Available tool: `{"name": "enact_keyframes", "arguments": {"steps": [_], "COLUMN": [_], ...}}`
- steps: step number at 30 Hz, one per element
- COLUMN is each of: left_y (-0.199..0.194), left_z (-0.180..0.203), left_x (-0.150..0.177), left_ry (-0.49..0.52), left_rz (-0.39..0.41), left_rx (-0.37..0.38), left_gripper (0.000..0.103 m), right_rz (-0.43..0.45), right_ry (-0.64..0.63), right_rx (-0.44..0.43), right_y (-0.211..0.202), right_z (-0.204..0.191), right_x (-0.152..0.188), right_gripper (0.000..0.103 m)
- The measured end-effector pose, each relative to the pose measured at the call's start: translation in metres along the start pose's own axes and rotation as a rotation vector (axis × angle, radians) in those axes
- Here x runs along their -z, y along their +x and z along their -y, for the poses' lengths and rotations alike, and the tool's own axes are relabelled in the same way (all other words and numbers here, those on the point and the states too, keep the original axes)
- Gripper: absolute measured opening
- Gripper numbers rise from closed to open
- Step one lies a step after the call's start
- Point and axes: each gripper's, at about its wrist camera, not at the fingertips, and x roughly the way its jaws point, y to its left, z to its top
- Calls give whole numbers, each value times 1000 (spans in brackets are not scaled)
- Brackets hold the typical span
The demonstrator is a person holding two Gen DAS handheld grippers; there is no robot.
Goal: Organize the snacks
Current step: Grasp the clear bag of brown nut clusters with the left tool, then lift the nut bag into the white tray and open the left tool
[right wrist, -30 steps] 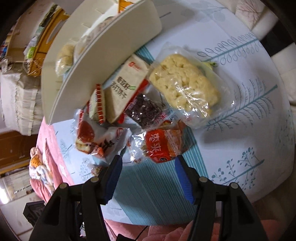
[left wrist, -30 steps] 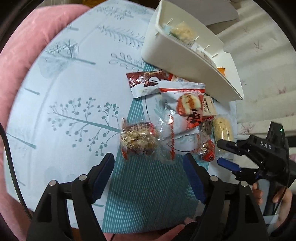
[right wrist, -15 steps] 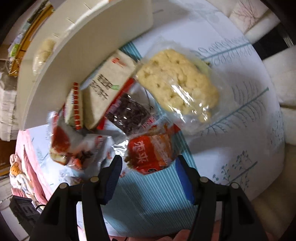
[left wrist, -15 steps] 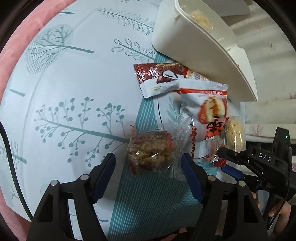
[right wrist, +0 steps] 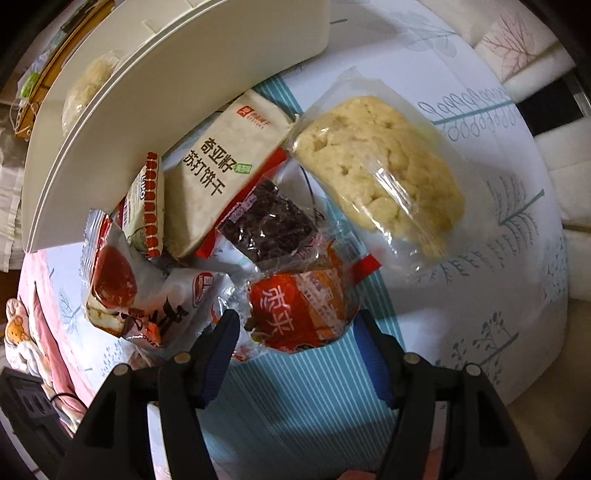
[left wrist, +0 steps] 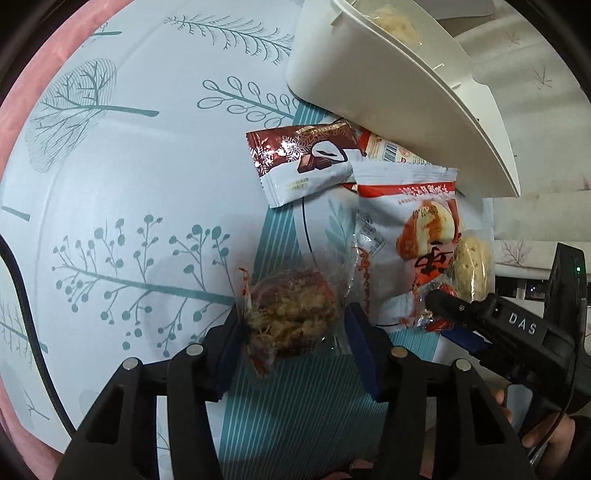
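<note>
The left gripper brackets a clear-wrapped nut cake, jaws wide. The right gripper straddles an orange snack packet, also wide. Beyond both, the white organizer tray holds a pale puffed-rice cake.

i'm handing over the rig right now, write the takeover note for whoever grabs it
Left tongs: open, straddling the clear-wrapped nut cake, not gripped.
Right tongs: open around the orange-red snack pack, not gripped.
White organizer tray holds at least one pale rice cake.
Left: close on both, then move them and the remaining pile, including the cracker pack and large rice cake, into the tray.
</note>
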Motion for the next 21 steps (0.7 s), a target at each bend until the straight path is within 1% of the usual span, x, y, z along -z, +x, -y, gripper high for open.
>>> {"name": "enact_keyframes", "arguments": {"steps": [2, 7, 12, 17, 21], "left_y": [0, -2, -7, -22, -37], "left_z": [-1, -9, -12, -8, 1], "left_x": [0, 6, 17, 31, 44], "left_ry": [-7, -47, -83, -95, -99], "left_rz": [3, 15, 20, 63, 84], "left_rx": [2, 21, 4, -20, -36], "left_gripper": [49, 48, 47, 47, 47], "right_rz": [4, 14, 11, 4, -6], "right_ry": [-26, -87, -111, -131, -163], "right_rx": [3, 7, 4, -1, -29], "right_y": [4, 4, 2, -8, -16], "right_z": [0, -10, -12, -3, 6], "right_x": [-1, 1, 3, 5, 9], "right_gripper": [64, 61, 59, 58, 58]}}
